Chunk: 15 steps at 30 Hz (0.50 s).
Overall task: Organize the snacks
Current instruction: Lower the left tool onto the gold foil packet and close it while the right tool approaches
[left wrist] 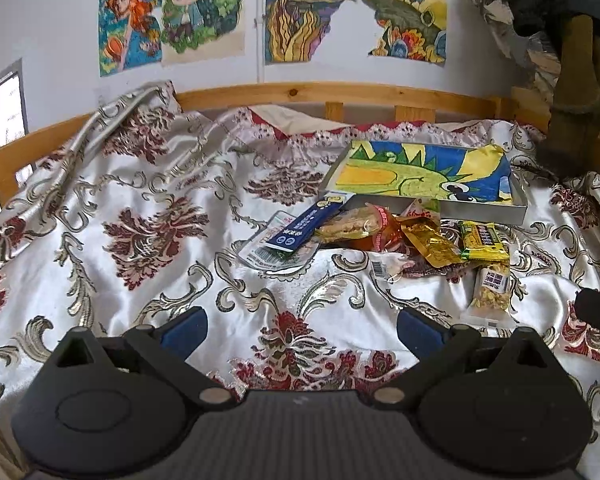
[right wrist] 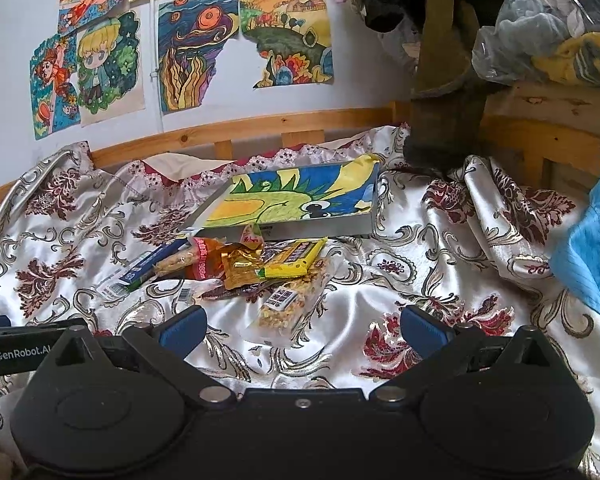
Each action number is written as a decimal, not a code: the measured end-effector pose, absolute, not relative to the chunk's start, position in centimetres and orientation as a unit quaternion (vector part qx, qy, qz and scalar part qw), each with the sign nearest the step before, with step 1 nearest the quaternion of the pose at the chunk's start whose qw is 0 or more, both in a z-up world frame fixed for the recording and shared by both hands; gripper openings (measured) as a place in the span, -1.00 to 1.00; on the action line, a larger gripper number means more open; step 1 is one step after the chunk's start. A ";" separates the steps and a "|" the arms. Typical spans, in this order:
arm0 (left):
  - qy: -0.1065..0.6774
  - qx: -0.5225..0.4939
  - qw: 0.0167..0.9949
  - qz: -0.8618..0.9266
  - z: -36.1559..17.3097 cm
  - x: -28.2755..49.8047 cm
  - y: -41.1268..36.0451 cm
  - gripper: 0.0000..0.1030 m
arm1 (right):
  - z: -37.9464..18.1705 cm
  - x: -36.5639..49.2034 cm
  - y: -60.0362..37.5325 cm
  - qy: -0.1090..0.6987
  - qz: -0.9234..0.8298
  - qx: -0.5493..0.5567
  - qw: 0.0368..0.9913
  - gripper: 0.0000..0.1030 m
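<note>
A pile of snack packets lies on the patterned bedspread in front of a shallow grey box [left wrist: 482,211] [right wrist: 320,229] lined with a dragon picture. In it are a blue stick pack [left wrist: 308,222] [right wrist: 156,262], a gold foil pouch [left wrist: 430,244] [right wrist: 242,268], a yellow bar [left wrist: 482,240] [right wrist: 296,260] and a clear grain bar [left wrist: 490,286] [right wrist: 286,304]. My left gripper [left wrist: 300,328] is open and empty, below and left of the pile. My right gripper [right wrist: 302,326] is open and empty, its jaws either side of the grain bar's near end, without touching it.
A wooden bed rail [left wrist: 320,94] [right wrist: 260,124] runs along the wall behind the box. Brown gloves and bagged clothes [right wrist: 444,80] crowd the right rear corner. Blue fabric [right wrist: 592,248] hangs at the right edge. The left gripper's body [right wrist: 20,350] shows at the right view's lower left.
</note>
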<state>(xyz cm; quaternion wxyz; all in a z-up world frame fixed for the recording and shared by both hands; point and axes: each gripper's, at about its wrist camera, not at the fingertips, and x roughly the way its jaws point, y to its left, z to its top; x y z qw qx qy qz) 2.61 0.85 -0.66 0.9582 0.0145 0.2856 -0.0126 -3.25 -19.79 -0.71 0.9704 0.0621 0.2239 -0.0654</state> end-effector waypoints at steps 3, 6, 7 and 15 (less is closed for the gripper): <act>0.290 0.007 0.957 -0.016 -0.4 3.8 1.2 0.99 | -0.7 -2.4 -19.9 0.227 -0.062 0.049 0.971 0.99; 0.292 0.008 0.956 -0.025 -0.4 5.2 1.3 0.99 | -0.8 -1.1 -20.3 0.233 -0.052 0.036 0.970 0.99; 0.293 0.011 0.956 -0.028 -0.3 5.7 1.3 0.99 | -0.9 -0.5 -20.3 0.235 -0.048 0.028 0.970 0.99; 0.294 0.005 0.953 -0.074 -0.5 9.2 0.4 0.99 | -2.2 3.9 -20.8 0.248 -0.010 -0.030 0.968 0.99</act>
